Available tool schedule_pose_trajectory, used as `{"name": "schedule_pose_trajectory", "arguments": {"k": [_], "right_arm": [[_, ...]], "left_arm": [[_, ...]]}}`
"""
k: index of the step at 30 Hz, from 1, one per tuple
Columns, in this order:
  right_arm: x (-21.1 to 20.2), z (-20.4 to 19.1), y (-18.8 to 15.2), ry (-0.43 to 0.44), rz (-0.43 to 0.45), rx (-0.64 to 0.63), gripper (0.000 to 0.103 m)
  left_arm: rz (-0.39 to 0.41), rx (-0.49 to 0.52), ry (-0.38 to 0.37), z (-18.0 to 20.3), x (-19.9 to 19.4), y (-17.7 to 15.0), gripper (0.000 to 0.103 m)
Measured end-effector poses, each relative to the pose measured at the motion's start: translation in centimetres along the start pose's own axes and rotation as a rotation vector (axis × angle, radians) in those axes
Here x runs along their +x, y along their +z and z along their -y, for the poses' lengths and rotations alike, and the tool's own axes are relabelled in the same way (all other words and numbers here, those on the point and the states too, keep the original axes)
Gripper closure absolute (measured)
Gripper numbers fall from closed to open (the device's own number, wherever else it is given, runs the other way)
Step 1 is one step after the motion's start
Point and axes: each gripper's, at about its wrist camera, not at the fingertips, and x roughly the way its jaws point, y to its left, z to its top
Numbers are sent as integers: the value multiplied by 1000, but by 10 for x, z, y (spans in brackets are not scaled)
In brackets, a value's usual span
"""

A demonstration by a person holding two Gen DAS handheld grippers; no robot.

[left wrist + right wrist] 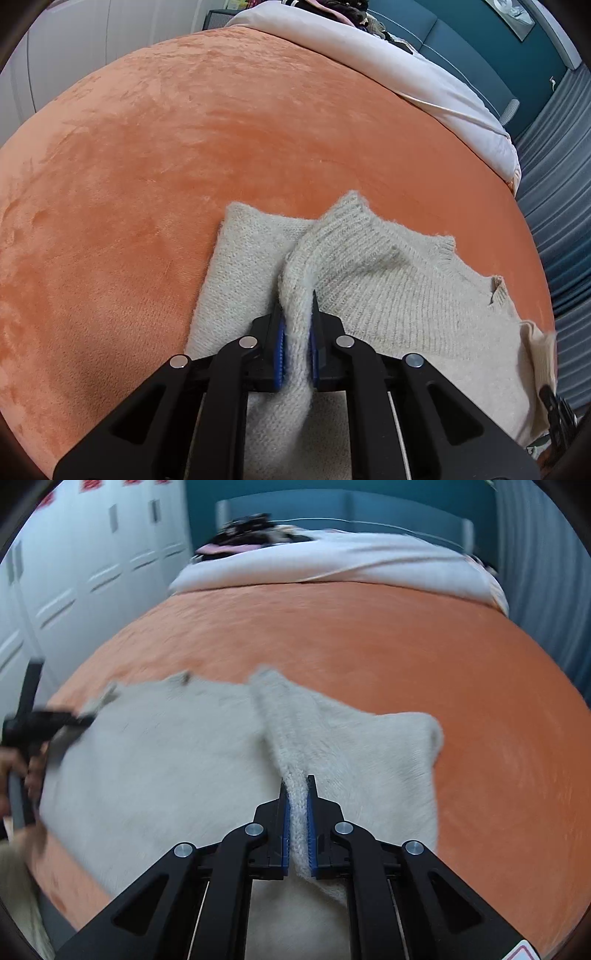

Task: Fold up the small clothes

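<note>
A cream knit sweater (388,288) lies spread on a bed's orange velvet blanket (166,155), filling the lower centre and right of the left wrist view, its ribbed collar toward the top of the garment. The left gripper (297,332) has its fingers drawn narrow on a raised ridge of knit at lower centre, and the right gripper (297,812) pinches a similar ridge in its own view, where the fabric is blurred. The wool looks soft, light and limp: it will likely sag and stretch between the two holds rather than keep a shape, so edges, shoulder seams or the ribbed hem seem the firmest places to take it. Fuzzy fibres should grip the blue pads well. Both tools point low and forward over the bed. A white duvet (424,74) lies at upper right of the left view.
</note>
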Motion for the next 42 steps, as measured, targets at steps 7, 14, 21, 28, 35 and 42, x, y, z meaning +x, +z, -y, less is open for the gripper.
{"name": "schedule_pose_trajectory", "arguments": {"k": [7,14,21,28,35,42], "right_arm": [[-30,58,42,52,135,289,96],[46,160,0,71,-108,639,77],[-18,151,-75,163,-77,729,44],[-24,123,-85,228,-84,712,88],[-51,126,-94,151,-82,714,88],[-63,118,-66,-46,-11,591,53]], "left_arm": [[24,-40,18,5,-9,8,92],[-2,-32,49,5,6,12,92],[17,-8,38,4,6,6,91],[15,14,75,9,5,5,91],[8,49,115,15,6,4,90],[-2,28,90,11,5,6,90]]}}
